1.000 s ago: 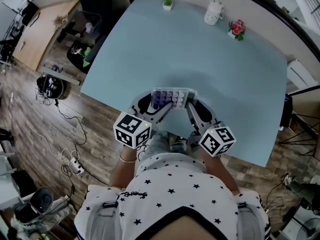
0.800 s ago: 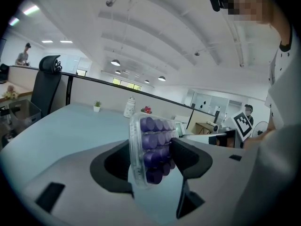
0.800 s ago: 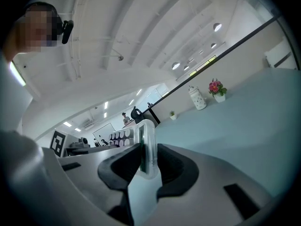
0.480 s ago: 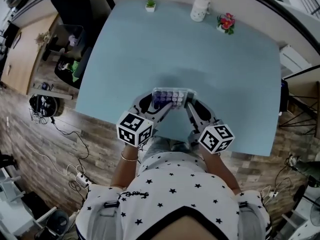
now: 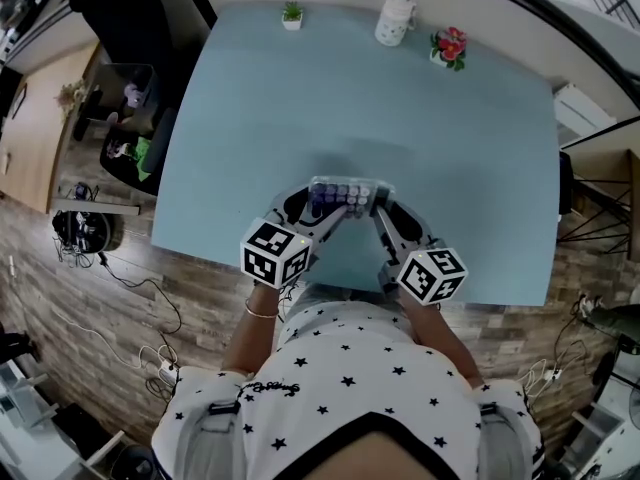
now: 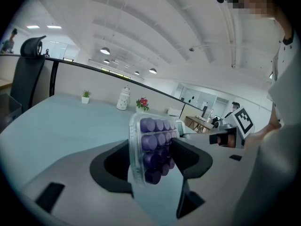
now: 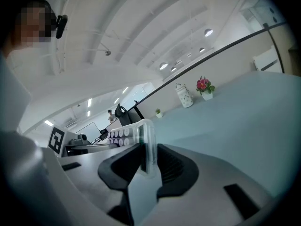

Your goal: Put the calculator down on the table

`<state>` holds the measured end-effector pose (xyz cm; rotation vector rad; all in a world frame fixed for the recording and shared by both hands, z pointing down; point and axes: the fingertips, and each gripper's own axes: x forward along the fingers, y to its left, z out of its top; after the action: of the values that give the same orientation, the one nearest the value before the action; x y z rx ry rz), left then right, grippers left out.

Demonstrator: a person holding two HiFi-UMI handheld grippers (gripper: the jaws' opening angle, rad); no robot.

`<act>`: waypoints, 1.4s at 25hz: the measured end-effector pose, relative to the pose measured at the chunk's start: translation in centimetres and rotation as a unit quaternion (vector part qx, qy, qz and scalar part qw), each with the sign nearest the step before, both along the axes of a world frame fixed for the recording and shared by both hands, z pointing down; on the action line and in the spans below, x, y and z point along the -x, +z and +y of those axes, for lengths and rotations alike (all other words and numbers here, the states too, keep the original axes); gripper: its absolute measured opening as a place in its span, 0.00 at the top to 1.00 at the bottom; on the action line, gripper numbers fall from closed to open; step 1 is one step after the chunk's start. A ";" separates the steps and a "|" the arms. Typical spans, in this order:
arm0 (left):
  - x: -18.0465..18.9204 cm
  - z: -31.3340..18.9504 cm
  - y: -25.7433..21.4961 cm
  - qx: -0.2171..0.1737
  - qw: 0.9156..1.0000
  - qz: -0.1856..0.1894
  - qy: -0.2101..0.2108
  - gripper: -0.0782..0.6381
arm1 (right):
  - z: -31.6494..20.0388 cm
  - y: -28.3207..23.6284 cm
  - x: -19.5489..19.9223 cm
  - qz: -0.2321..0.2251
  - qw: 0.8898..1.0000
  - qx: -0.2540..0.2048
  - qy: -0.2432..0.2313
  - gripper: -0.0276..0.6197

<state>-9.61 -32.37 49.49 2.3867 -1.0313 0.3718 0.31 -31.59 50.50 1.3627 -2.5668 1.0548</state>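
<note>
- From above, the person holds the calculator [image 5: 348, 194] between both claws over the near part of the pale blue table [image 5: 450, 128]. The left gripper [image 5: 316, 202] takes its left end and the right gripper [image 5: 384, 208] its right end.
- Only that head view shows both marker cubes at once, plus the star-print shirt, the wooden floor and the tangle of cables [image 5: 90, 233] left of the table.
- From up there I cannot tell whether the calculator's underside touches the tabletop. A soft shadow lies on the table just beyond it.
- The left gripper view shows what the overhead misses. The dark jaws are pressed onto either side of the clear-cased calculator [image 6: 151, 135], and its rows of round purple keys face the camera.
- In that same view the right gripper's marker cube [image 6: 242, 120] shows off to the right.
- The right gripper view catches the calculator [image 7: 141, 135] nearly edge-on, a thin clear slab. Both ridged jaws are closed against it, and the keys are only a pale strip running left.
- That view alone shows the left gripper's marker cube [image 7: 56, 138] from the far side.
- Along the table's far edge stand a small potted plant [image 5: 292, 14], a white jar [image 5: 395, 18] and a pot of red flowers [image 5: 449, 47], all well apart from the calculator.
- A black office chair [image 6: 30, 51] rises past the table's left corner, seen upright in the left gripper view.
</note>
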 end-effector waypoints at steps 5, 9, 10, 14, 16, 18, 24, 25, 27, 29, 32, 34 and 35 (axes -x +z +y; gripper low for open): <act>1.1 -0.9 1.0 0.009 1.000 -0.003 0.018 0.50 | -0.6 0.9 1.1 0.003 1.000 0.007 0.014 0.80; 1.6 -1.5 1.7 0.016 0.999 -0.002 0.034 0.50 | -0.9 1.5 1.7 0.007 1.000 0.011 0.025 0.80; 1.6 -1.7 1.8 0.016 0.999 -0.002 0.036 0.50 | -1.0 1.6 1.7 0.008 1.000 0.012 0.028 0.80; 1.9 -2.3 2.3 0.020 0.999 -0.001 0.043 0.50 | -1.5 2.0 2.0 0.011 0.999 0.016 0.038 0.80; 2.2 -2.6 2.6 0.024 0.999 -0.001 0.049 0.50 | -1.7 2.3 2.3 0.012 0.999 0.020 0.043 0.80; 2.3 -2.9 3.0 0.029 0.998 -0.002 0.054 0.50 | -1.9 2.7 2.4 0.013 0.999 0.023 0.046 0.80; 2.5 -3.3 4.3 0.043 0.998 -0.004 0.053 0.50 | -2.2 3.8 2.7 0.024 0.998 0.032 0.047 0.80; 2.6 -3.3 4.5 0.045 0.998 -0.004 0.052 0.50 | -2.3 4.0 2.7 0.026 0.998 0.034 0.047 0.80; 2.7 -3.4 4.9 0.049 0.997 -0.006 0.053 0.50 | -2.4 4.3 2.9 0.028 0.998 0.038 0.047 0.79; 2.8 -3.7 5.3 0.053 0.997 -0.008 0.056 0.50 | -2.6 4.7 3.0 0.029 0.997 0.044 0.049 0.80; 2.7 -3.8 5.9 0.058 0.996 -0.012 0.060 0.50 | -2.6 5.3 2.9 0.033 0.997 0.053 0.051 0.80; 2.6 -3.9 6.3 0.062 0.996 -0.014 0.062 0.50 | -2.7 5.6 2.8 0.037 0.997 0.056 0.050 0.80; 2.6 -4.0 6.5 0.063 0.996 -0.015 0.062 0.50 | -2.7 5.7 2.8 0.039 0.996 0.057 0.049 0.80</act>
<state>-12.19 -36.32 55.97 2.3432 -0.8490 0.5045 -2.51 -34.32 56.21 1.4828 -2.3674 1.1201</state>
